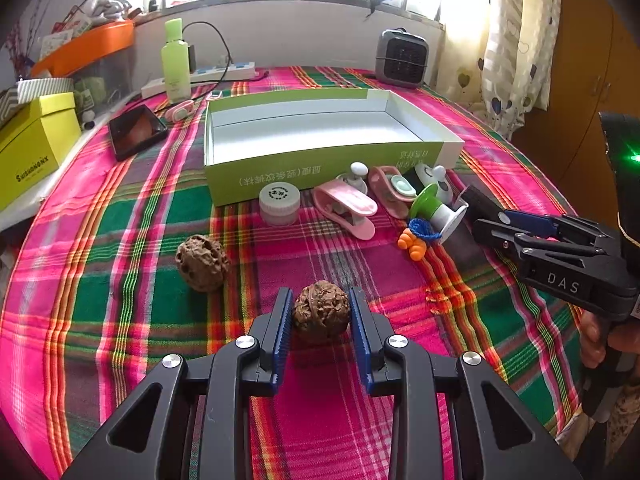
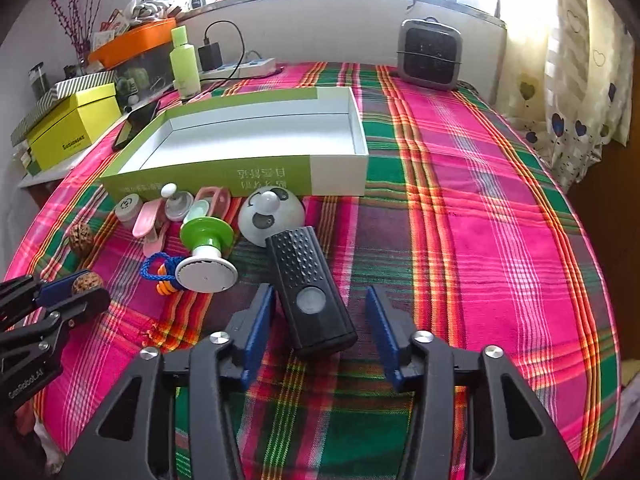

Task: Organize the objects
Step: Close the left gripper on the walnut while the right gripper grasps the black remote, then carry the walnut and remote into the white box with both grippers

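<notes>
My left gripper (image 1: pixel 321 312) has a brown walnut (image 1: pixel 321 312) between its blue pads, resting on the plaid cloth; the pads look in contact with it. A second walnut (image 1: pixel 202 263) lies to its left. My right gripper (image 2: pixel 320 320) is open around the near end of a black remote-like device (image 2: pixel 310 288), pads apart from it. An empty green-and-white box (image 1: pixel 320 136) stands behind a row of small items: a white jar (image 1: pixel 279 202), pink clips (image 1: pixel 348 208), a green-and-white spool (image 2: pixel 204 252), a round panda toy (image 2: pixel 270 210), an orange-and-blue toy (image 1: pixel 416 240).
At the back stand a green bottle (image 1: pixel 176 60), a power strip (image 1: pixel 224 74) and a small grey heater (image 1: pixel 402 58). A dark phone (image 1: pixel 136 130) lies left of the box. A yellow box (image 1: pixel 34 148) sits off the left edge.
</notes>
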Demonstrator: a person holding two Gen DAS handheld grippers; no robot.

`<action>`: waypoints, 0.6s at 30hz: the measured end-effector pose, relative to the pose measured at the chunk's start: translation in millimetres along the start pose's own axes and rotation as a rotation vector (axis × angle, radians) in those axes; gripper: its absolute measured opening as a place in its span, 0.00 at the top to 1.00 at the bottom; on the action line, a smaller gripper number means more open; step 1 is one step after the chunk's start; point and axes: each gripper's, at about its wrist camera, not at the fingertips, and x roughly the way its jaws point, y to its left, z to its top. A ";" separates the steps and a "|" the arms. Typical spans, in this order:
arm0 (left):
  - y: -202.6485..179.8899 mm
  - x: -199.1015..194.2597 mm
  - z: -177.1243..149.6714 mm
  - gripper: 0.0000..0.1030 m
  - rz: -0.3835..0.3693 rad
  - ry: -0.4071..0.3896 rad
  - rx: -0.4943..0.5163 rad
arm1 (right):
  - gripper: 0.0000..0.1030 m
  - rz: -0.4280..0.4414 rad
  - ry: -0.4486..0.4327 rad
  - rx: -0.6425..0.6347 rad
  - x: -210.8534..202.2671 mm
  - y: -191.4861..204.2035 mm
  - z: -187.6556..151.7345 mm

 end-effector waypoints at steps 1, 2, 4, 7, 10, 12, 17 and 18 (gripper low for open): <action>-0.5 0.9 1.1 0.75 0.001 0.002 0.000 | 0.59 0.001 0.001 -0.003 0.0 0.5 0.1; -1.1 1.7 2.1 0.75 0.000 0.003 0.001 | 0.60 0.000 0.002 -0.006 0.3 1.1 0.7; -2.0 3.5 4.5 0.75 0.001 0.006 0.001 | 0.61 0.002 0.004 -0.013 0.5 2.1 0.8; -2.5 4.6 5.6 0.74 0.003 0.008 0.003 | 0.70 -0.004 0.004 -0.025 0.7 3.7 1.0; -2.4 5.3 7.9 0.74 0.004 0.007 0.003 | 0.73 0.003 0.002 -0.022 0.6 4.0 1.1; -2.6 4.9 10.5 0.75 0.003 0.002 0.002 | 0.73 0.013 0.002 -0.017 0.4 3.3 1.2; -5.2 3.2 15.6 0.74 -0.004 -0.006 0.008 | 0.73 0.030 -0.010 0.000 -4.9 2.3 3.7; -5.6 2.8 17.0 0.74 -0.006 -0.008 0.008 | 0.73 0.031 -0.015 -0.001 -6.5 2.8 4.7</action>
